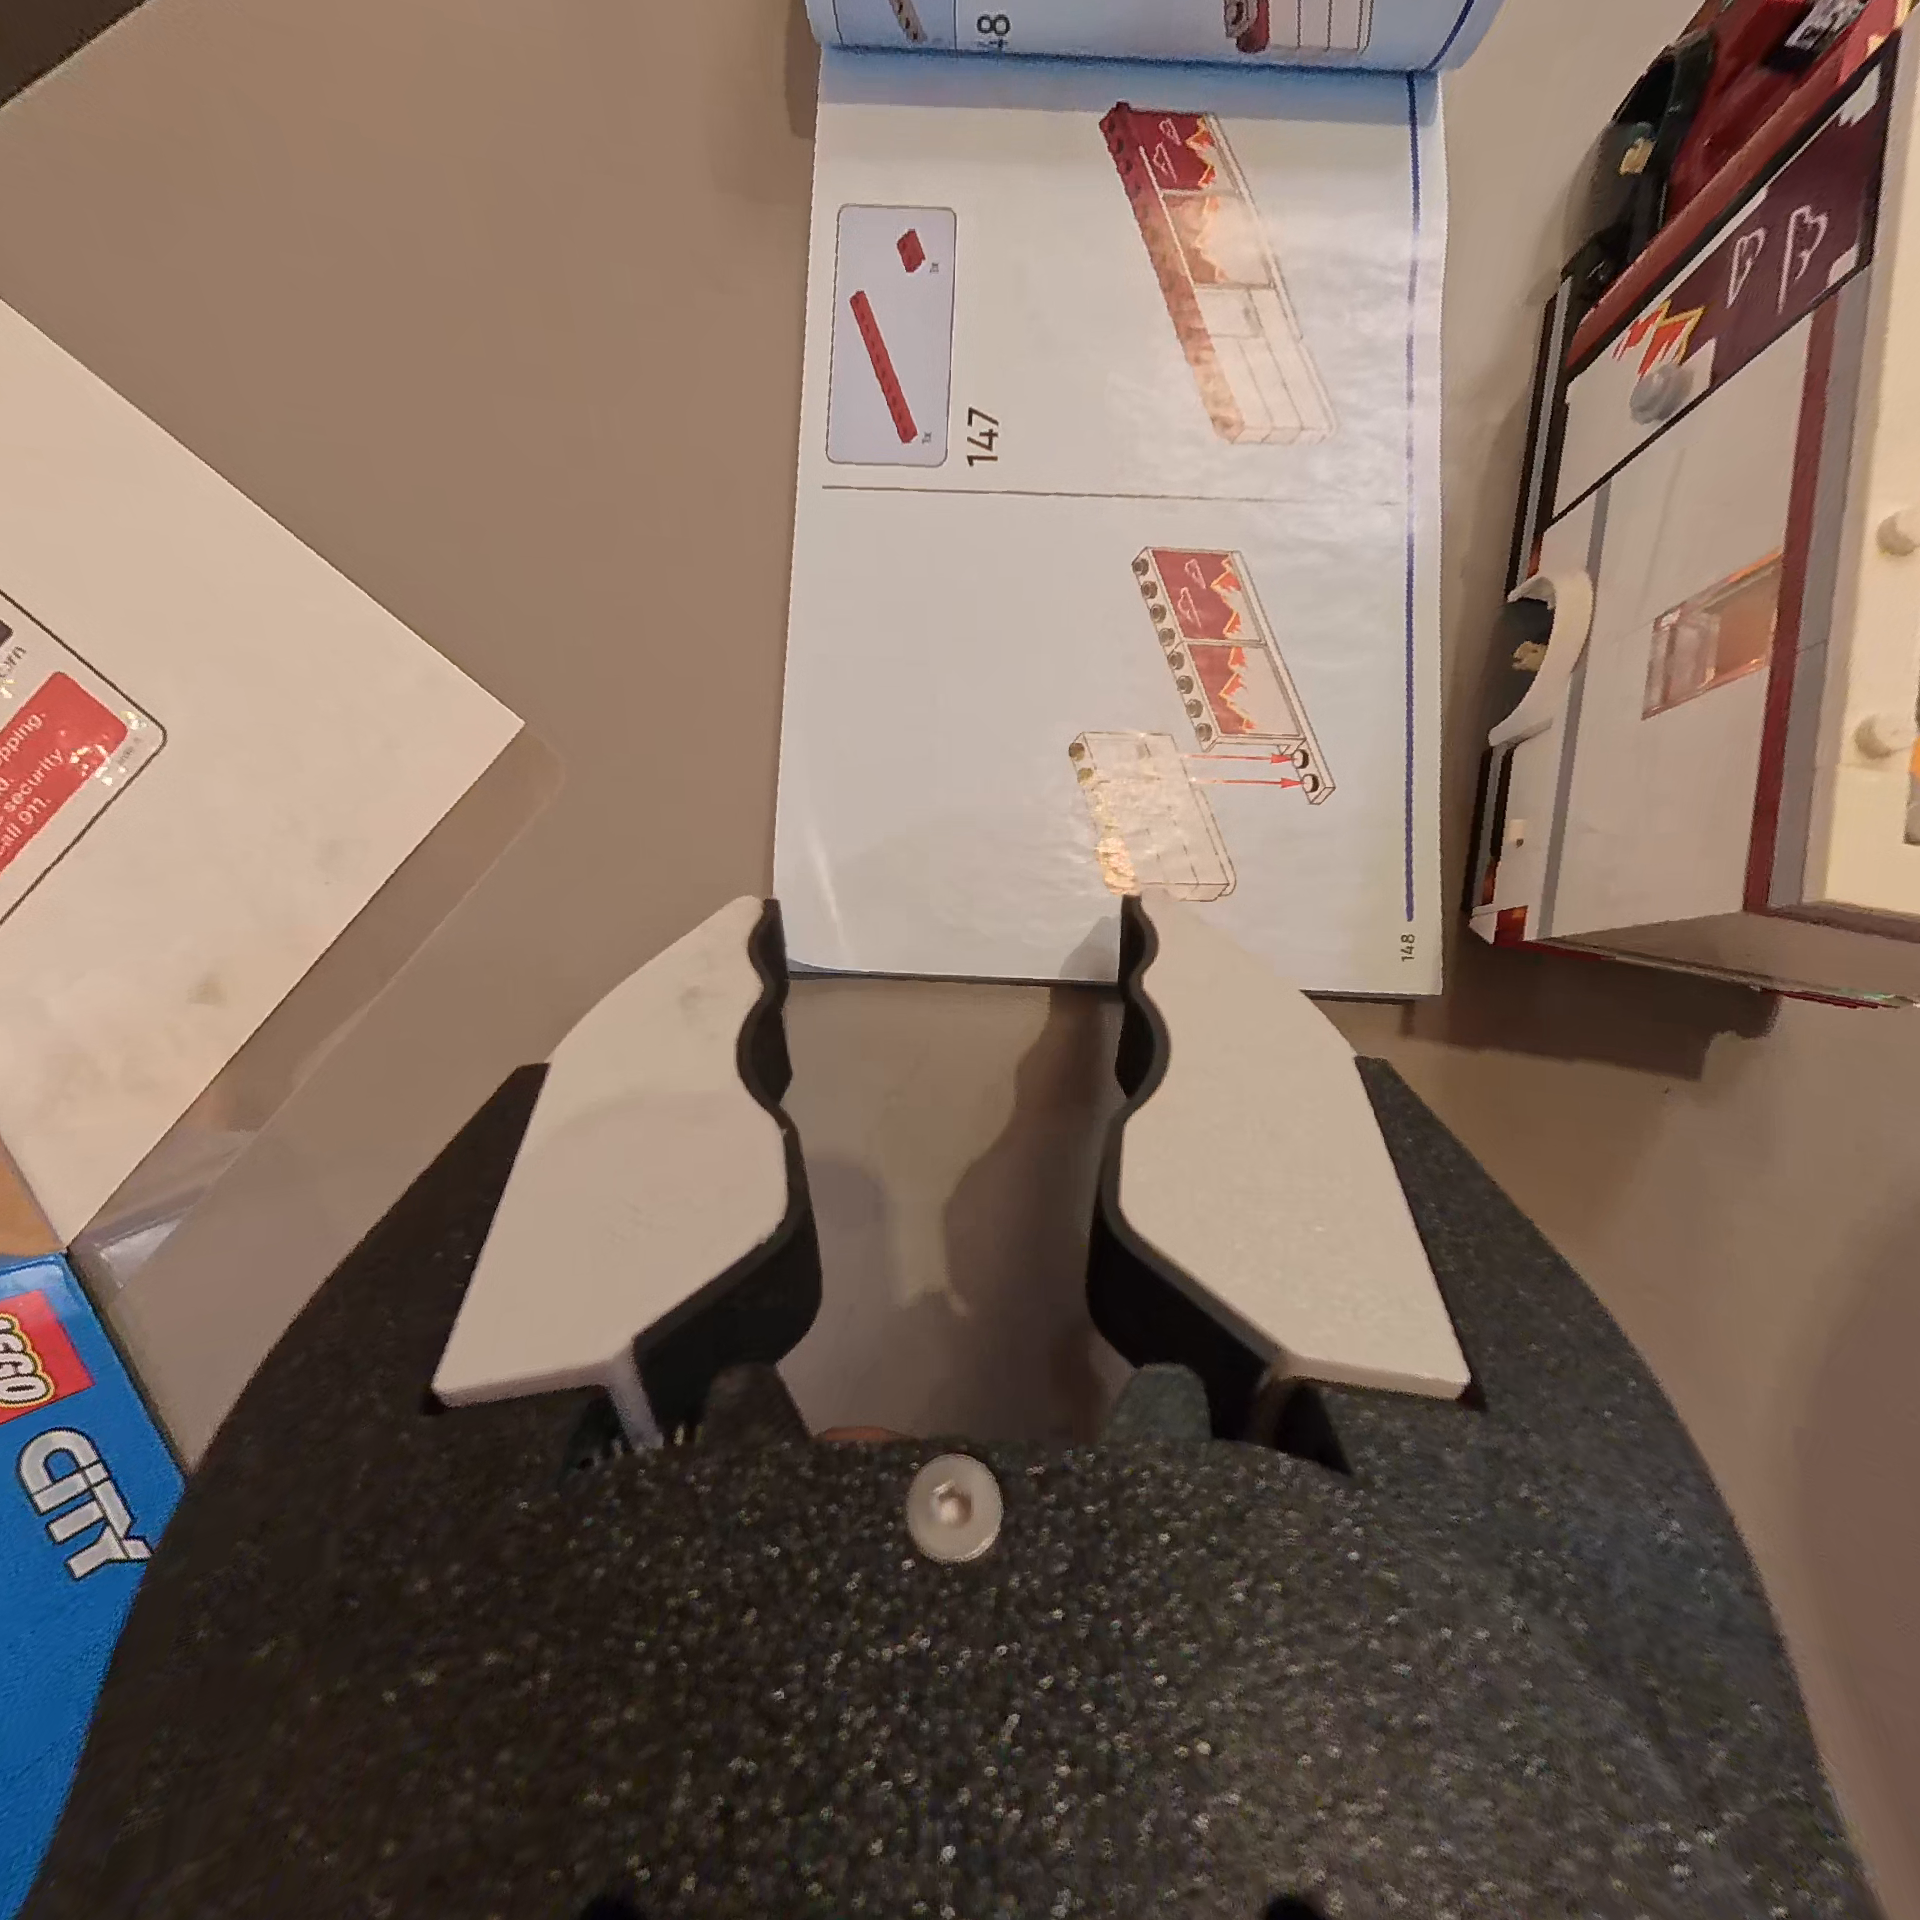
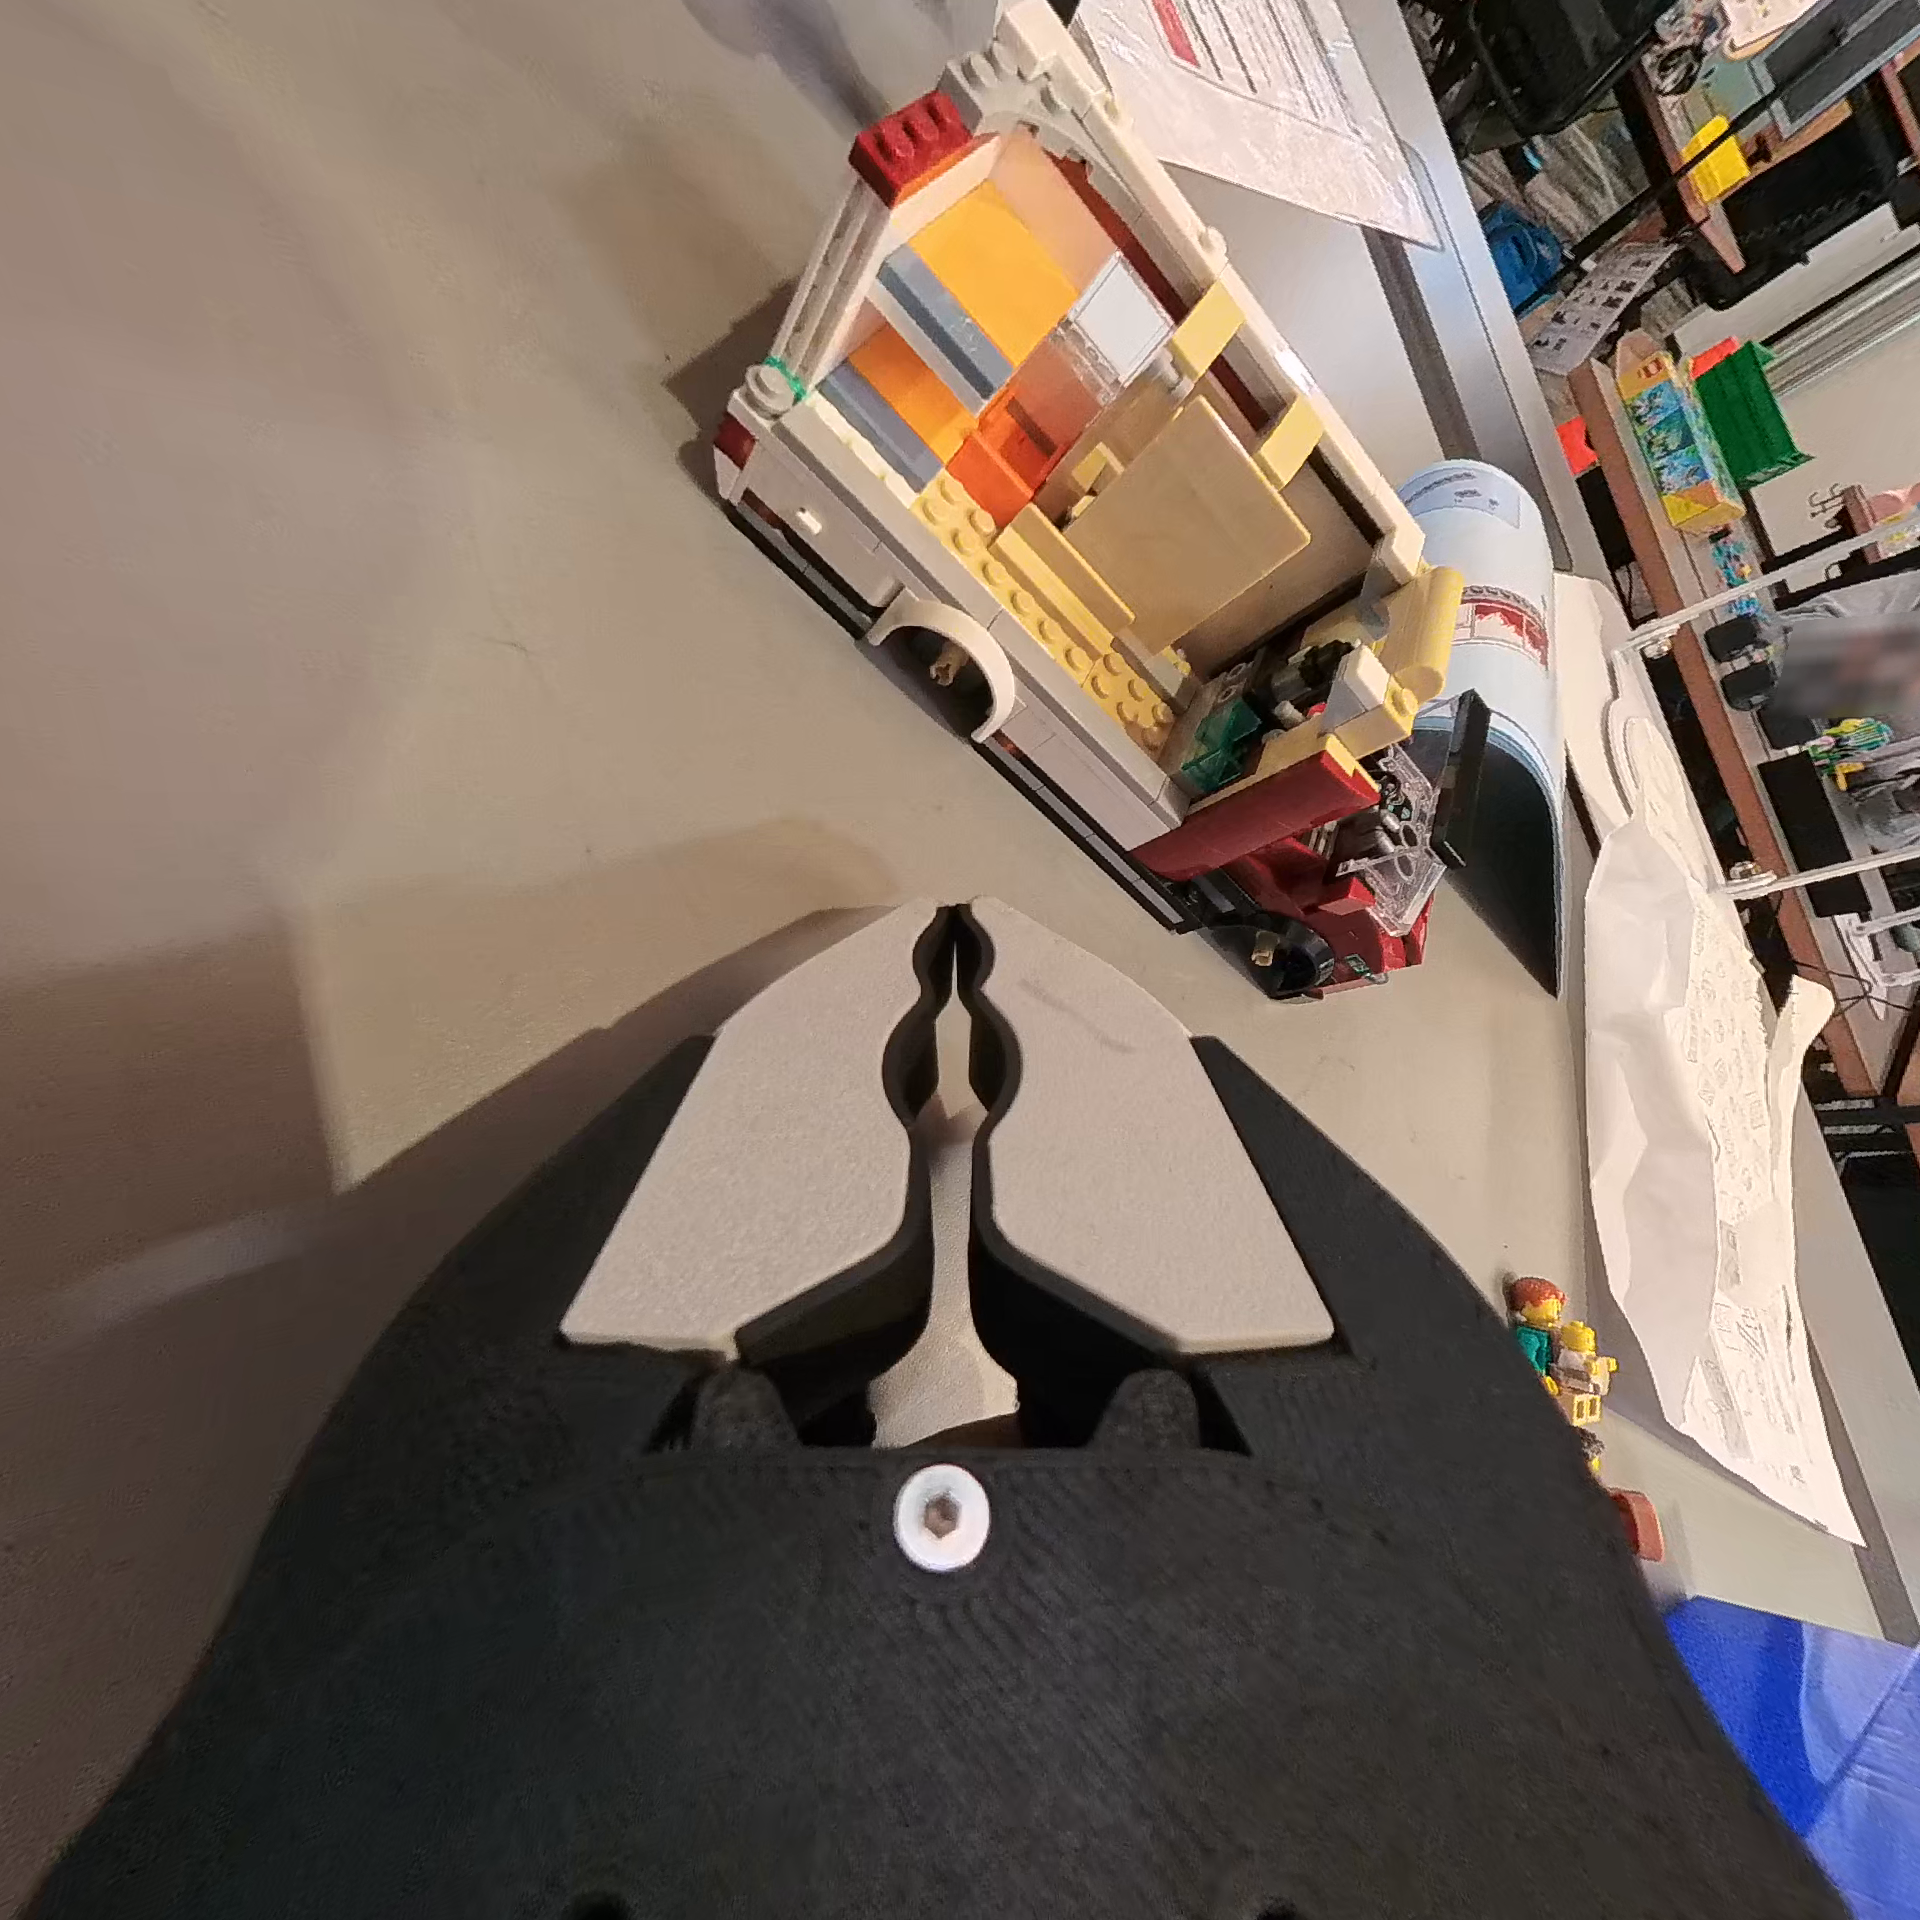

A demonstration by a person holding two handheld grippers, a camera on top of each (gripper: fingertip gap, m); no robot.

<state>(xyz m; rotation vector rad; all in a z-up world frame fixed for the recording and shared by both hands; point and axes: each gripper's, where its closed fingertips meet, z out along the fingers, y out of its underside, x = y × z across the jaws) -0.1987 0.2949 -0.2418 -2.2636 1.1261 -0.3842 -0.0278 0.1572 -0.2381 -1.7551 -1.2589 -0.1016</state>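
Beyond the parted, bare left gripper (image 1: 948, 935), booklet (image 1: 1112, 540) cropped; right gripper (image 2: 954, 920) clenched bare.

Warm indoor light, soft shadows, wide-angle edge distortion.

An open pale-blue paper instruction booklet (image 1: 1039, 644) lies flat on the tan table (image 1: 520, 364). Beside it stands a roofless white, dark-red and tan brick-built camper van (image 2: 1060, 540).

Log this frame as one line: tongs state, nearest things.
left tongs: open, empty, over instruction booklet edge | right tongs: shut, empty, above table | brick camper van beyond
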